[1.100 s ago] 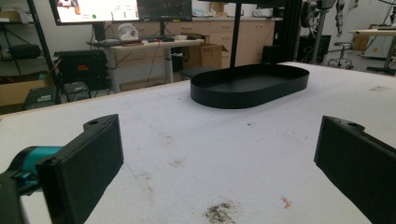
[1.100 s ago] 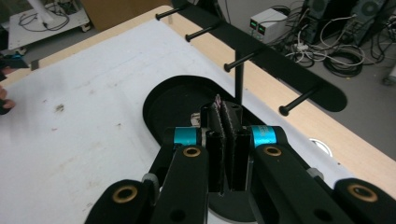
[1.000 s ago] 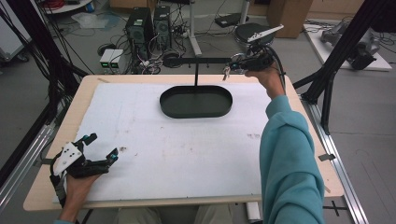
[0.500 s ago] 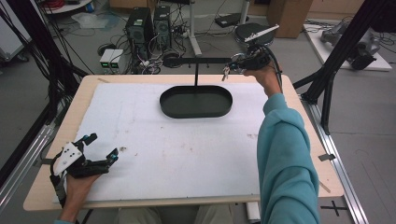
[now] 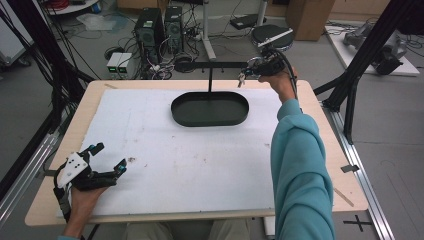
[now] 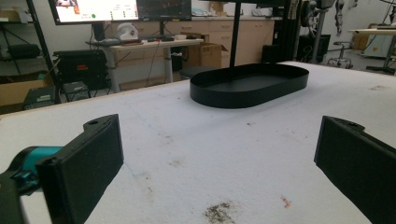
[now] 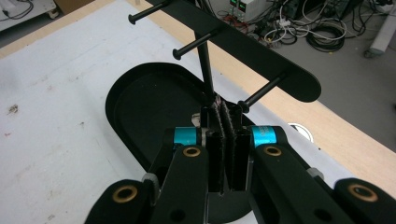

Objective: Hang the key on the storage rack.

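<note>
A black oval tray lies at the far middle of the white mat, and a thin post rises from it to a horizontal black bar with pegs. My right gripper is raised at the bar's right end, shut on a small pale item that hangs from its tips. In the right gripper view the closed jaws point at the post, just below the nearest peg, above the tray. My left gripper rests open on the mat at the near left, aimed at the tray, with nothing between its jaws.
The white mat has a few dark stains and covers most of the wooden table. The person's teal sleeve reaches along the right side. Computers, cables and black frame posts stand beyond the far edge.
My right gripper has shifted slightly left at the bar's right end. The left gripper has not moved.
</note>
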A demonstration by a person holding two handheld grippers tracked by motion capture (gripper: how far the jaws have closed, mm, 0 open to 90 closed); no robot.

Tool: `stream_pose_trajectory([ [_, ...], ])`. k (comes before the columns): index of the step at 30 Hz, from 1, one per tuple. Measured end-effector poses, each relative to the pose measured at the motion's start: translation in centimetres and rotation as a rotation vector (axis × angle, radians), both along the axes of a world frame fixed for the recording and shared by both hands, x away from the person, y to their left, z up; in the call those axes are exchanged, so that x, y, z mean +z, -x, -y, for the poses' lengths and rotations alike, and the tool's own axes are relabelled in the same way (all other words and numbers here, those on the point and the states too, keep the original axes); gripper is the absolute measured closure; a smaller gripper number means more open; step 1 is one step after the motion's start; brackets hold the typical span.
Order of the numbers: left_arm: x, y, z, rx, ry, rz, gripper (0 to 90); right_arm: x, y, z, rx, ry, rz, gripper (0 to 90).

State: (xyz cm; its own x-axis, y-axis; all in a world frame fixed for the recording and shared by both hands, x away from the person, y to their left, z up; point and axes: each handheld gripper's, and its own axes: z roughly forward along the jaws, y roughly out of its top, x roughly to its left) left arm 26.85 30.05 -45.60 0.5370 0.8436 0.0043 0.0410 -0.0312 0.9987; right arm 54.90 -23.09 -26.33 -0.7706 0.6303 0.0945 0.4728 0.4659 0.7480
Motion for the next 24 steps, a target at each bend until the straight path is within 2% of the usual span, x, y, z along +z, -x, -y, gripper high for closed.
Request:
stream_pose_trajectory([
  [2, 0.00, 0.00, 0.00, 0.000, 0.000, 0.000, 1.7, -0.05, 0.00, -0.04, -0.017, 0.006, -0.007, 88.9],
  [14, 0.00, 0.01, 0.00, 0.000, -0.001, 0.001, 1.7, -0.66, -0.43, -0.07, -0.034, 0.011, -0.009, 88.9],
  [24, 0.00, 0.01, 0.01, 0.000, -0.002, 0.002, 1.7, -0.86, -0.74, -0.17, -0.045, 0.008, 0.010, 88.9],
])
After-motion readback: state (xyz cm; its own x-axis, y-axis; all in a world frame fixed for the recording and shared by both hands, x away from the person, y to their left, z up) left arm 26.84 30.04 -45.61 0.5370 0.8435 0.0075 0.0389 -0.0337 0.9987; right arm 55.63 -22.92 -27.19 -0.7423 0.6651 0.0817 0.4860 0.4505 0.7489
